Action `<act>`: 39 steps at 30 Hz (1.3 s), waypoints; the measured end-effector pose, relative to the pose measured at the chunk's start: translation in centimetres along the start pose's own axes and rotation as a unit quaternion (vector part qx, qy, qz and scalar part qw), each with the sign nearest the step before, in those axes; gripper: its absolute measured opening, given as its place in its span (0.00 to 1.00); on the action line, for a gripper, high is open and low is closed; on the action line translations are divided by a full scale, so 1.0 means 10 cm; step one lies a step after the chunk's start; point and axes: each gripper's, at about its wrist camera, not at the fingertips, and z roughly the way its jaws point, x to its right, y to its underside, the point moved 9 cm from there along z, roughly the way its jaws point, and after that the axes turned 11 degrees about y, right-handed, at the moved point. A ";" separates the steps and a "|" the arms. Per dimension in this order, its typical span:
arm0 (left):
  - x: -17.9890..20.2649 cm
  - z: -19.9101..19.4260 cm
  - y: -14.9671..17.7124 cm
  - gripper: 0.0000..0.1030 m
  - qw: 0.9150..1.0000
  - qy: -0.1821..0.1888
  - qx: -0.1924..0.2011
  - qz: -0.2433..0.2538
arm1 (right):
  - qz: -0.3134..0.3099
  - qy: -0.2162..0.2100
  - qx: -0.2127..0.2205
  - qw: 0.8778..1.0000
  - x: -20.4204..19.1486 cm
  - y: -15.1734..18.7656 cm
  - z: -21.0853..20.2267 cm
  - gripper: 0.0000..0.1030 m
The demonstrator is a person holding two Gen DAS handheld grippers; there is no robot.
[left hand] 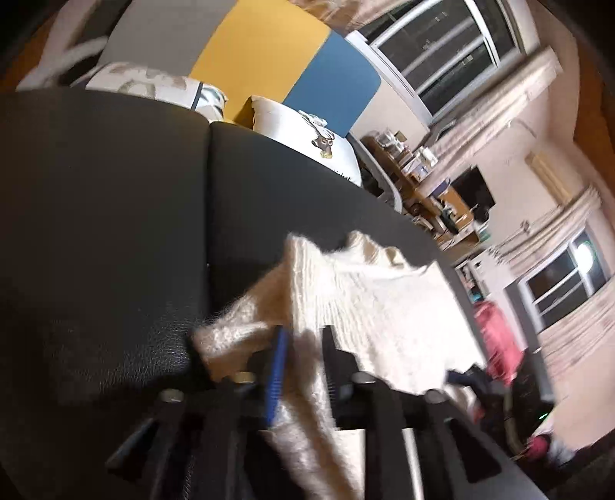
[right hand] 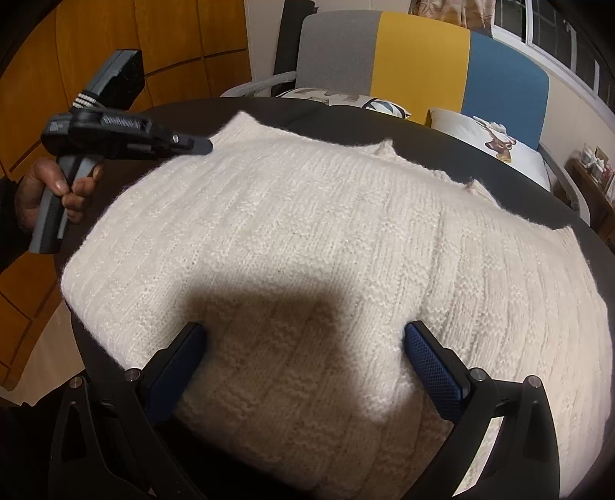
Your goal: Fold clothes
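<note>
Desk: black leather-textured desk (right hand: 442, 130)
Headboard: grey, yellow and blue panelled headboard (right hand: 419, 57)
Pillows: white printed pillows (right hand: 499, 142)
Wall: orange wooden panelling (right hand: 115, 30)
Windows: white-framed, dark windows (left hand: 442, 50)

Cream sweater (right hand: 307, 238): chunky ribbed knit, fuzzy and matt. Black table (left hand: 107, 238): fine-grained leather-look surface, slight sheen. Gripper pads (right hand: 434, 369): blue, dimpled. Wall panels (right hand: 115, 50): smooth orange wood.
</note>
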 end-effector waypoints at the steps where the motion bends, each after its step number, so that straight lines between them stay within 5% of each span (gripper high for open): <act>1: 0.00 -0.02 -0.02 0.23 1.000 0.008 0.000 -0.009 | 0.000 0.000 0.000 1.000 0.01 0.00 0.00 1.00; 5: 0.00 0.19 -0.08 0.23 0.999 -0.011 -0.034 0.003 | 0.002 0.000 0.006 1.000 0.01 0.01 -0.01 1.00; 7: 0.04 0.29 -0.06 0.07 0.997 -0.042 -0.056 0.029 | 0.003 0.000 0.008 1.000 0.01 0.02 -0.02 1.00; 15: 0.04 0.23 -0.07 0.05 0.981 -0.182 -0.003 0.060 | 0.001 -0.003 0.012 1.000 0.03 0.03 -0.02 1.00; 20: 0.08 0.08 -0.15 0.19 0.984 -0.176 0.033 0.004 | -0.001 0.000 -0.003 1.000 0.06 0.02 -0.04 1.00; 25: 0.44 -0.23 -0.14 0.21 0.987 -0.132 0.088 0.017 | 0.041 -0.052 -0.004 0.998 0.24 -0.13 -0.25 1.00; 28: 0.71 -0.12 0.02 0.24 0.991 -0.094 0.074 0.055 | 0.062 0.000 0.001 0.998 0.63 -0.20 -0.28 1.00; 31: 0.64 0.15 0.27 0.24 0.984 -0.154 0.017 0.092 | 0.076 0.071 -0.010 0.994 1.07 -0.23 -0.24 1.00; 34: 0.41 0.27 0.44 0.23 0.982 -0.174 -0.014 0.076 | 0.085 0.126 -0.073 0.986 1.43 0.00 0.02 1.00; 39: 0.30 0.25 0.33 0.20 0.982 -0.178 -0.014 0.054 | 0.110 0.114 -0.056 0.986 1.50 0.10 0.08 1.00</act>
